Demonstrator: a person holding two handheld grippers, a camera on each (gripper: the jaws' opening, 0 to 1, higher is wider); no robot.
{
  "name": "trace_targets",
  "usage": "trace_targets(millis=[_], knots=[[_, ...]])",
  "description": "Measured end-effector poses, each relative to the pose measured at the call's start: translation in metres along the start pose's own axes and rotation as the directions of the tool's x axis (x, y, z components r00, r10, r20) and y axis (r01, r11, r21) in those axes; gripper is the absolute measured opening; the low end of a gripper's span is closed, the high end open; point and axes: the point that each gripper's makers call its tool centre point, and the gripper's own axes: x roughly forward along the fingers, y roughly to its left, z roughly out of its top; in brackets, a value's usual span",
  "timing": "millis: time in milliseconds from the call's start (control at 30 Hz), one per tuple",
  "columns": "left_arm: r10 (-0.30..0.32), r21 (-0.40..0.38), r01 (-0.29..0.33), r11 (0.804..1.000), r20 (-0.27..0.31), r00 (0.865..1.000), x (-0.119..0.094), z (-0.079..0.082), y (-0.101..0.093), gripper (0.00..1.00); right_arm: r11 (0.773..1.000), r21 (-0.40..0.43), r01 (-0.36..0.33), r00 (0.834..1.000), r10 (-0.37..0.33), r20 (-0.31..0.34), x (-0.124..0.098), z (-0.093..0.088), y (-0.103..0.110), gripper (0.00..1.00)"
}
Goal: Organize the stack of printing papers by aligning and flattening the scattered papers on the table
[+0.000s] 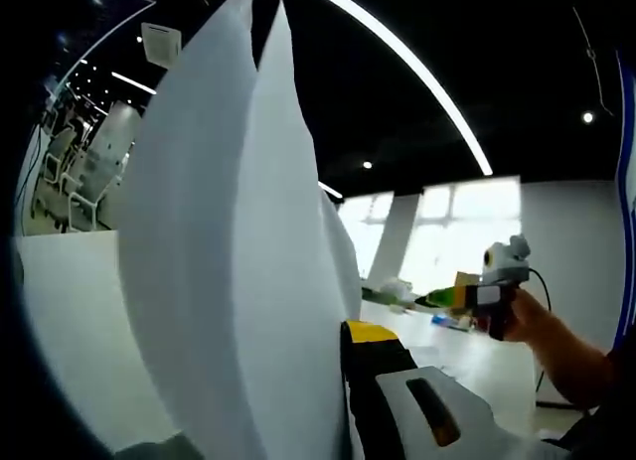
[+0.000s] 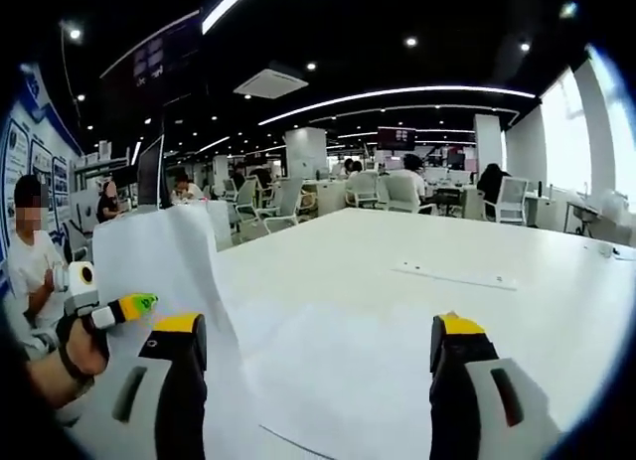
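In the left gripper view, the papers point(image 1: 229, 251) are seen lifted upright as curved white sheets close to the lens, pinched by the left gripper point(image 1: 348, 381); only one yellow-tipped jaw is visible beside the sheets, the other being hidden behind them. Further right in the same view the right gripper point(image 1: 467, 299) is held in a person's hand point(image 1: 532, 321) over the white table point(image 1: 467, 361). In the right gripper view, the left gripper point(image 2: 139, 303) w/ green-yellow tips is seen at far left next to the raised papers point(image 2: 164, 251), then the right gripper point(image 2: 318, 346) w/ jaws spread wide apart and nothing btwn them, above flat sheets lying on the table point(image 2: 417, 251).
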Motion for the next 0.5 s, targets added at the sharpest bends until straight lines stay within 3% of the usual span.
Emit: trace_targets(millis=[500], knots=[[-0.001,0.0,0.001,1.0,-0.001,1.0,0.001,0.0,0.001,0.06,0.999,0.009,0.031,0.999,-0.031,-0.006,-0.004,-0.011,-0.015,0.88]])
